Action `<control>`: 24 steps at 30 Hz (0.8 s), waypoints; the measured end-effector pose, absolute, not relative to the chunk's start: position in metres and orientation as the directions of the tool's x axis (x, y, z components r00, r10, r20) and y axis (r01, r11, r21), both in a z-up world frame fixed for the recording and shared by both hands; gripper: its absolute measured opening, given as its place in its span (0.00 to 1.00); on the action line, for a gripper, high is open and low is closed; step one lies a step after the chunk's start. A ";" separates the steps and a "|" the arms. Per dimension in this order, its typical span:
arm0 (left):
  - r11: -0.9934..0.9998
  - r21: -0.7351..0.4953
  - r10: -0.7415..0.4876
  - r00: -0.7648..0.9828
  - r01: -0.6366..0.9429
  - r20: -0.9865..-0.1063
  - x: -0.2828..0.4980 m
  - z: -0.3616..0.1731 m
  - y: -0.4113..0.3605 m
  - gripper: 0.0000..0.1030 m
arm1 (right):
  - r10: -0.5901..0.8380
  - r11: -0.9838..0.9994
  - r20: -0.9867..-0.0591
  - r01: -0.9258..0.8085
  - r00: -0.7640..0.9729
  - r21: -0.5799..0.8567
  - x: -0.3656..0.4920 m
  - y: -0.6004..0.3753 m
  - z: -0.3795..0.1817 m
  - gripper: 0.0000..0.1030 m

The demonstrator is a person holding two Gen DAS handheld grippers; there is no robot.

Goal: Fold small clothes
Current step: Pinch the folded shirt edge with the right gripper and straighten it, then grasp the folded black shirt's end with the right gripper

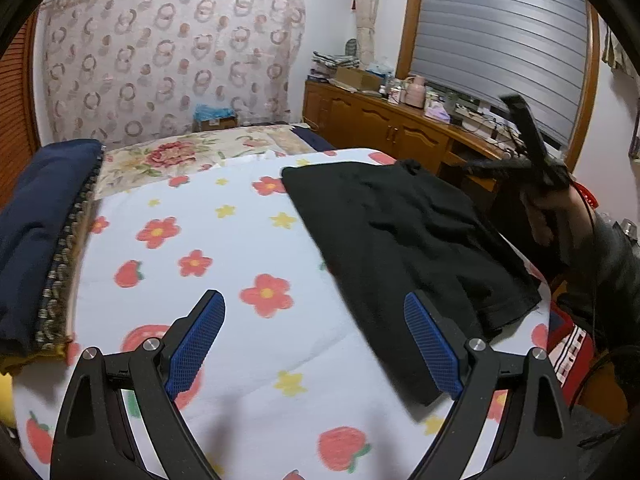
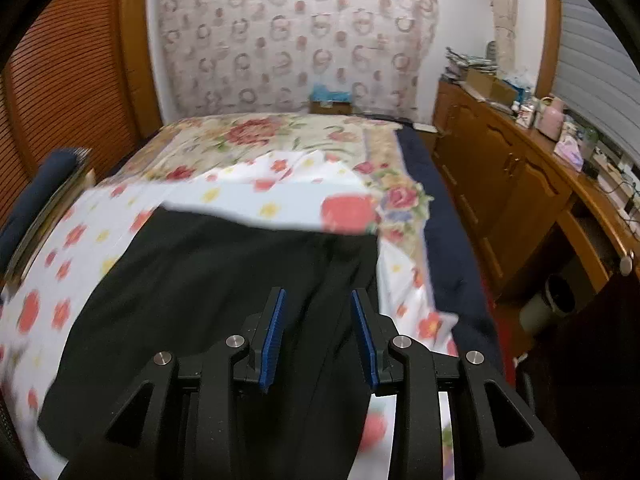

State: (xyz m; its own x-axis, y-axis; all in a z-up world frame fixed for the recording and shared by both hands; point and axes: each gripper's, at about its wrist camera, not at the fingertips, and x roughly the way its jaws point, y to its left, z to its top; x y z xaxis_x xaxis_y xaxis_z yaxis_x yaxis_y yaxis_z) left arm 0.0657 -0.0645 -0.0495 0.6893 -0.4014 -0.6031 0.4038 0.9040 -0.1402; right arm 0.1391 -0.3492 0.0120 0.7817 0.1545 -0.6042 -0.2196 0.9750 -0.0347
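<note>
Garment: black cloth (image 1: 404,240), lying flat on the flowered sheet (image 1: 224,288) toward the bed's right edge, in both views.
Left view, my left gripper (image 1: 316,344): jaws wide apart, nothing between the pads; it hangs over bare sheet just beside the garment's near left edge, and my right-hand pad sits over that edge without pressing it.
Left view, other side: my right gripper (image 1: 532,140) shows as a blurred dark shape in a hand (image 1: 548,216) above the garment's far right corner; its jaws I cannot tell from here.
Right view, my right gripper (image 2: 318,332): jaws partly apart, pads not pressing anything; the garment (image 2: 208,292) lies under and ahead of them, a raised ridge of cloth running between the pads.
Fold so far: I judge one fold made, since the cloth reads as a doubled panel with a layered corner near the bed's right edge.
Left to do: likely another fold across, then smoothing; neither of my grippers holds cloth now.
Blur: right view is smeared, so fine creases are uncertain.
</note>
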 end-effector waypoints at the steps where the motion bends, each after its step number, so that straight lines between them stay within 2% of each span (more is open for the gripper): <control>1: 0.900 -0.141 -0.409 0.682 0.413 -0.607 0.066 -0.051 -0.069 0.89 | 0.166 0.972 -0.608 -0.232 0.776 -0.030 0.130 -0.350 0.004 0.34; 6: 0.883 -0.142 -0.429 0.649 0.447 -0.628 0.067 -0.056 -0.089 0.89 | 0.195 0.965 -0.629 -0.262 0.752 -0.014 0.078 -0.347 -0.021 0.34; 8: 0.876 -0.143 -0.438 0.637 0.460 -0.635 0.067 -0.058 -0.097 0.89 | 0.208 0.963 -0.629 -0.269 0.749 -0.001 0.063 -0.347 -0.024 0.39; 11: 0.870 -0.140 -0.444 0.626 0.473 -0.641 0.066 -0.059 -0.106 0.89 | 0.206 0.965 -0.619 -0.262 0.758 0.001 0.042 -0.347 -0.027 0.40; 24: 0.857 -0.141 -0.448 0.580 0.496 -0.680 0.064 -0.074 -0.129 0.89 | 0.265 0.954 -0.625 -0.294 0.734 0.059 0.031 -0.353 -0.038 0.40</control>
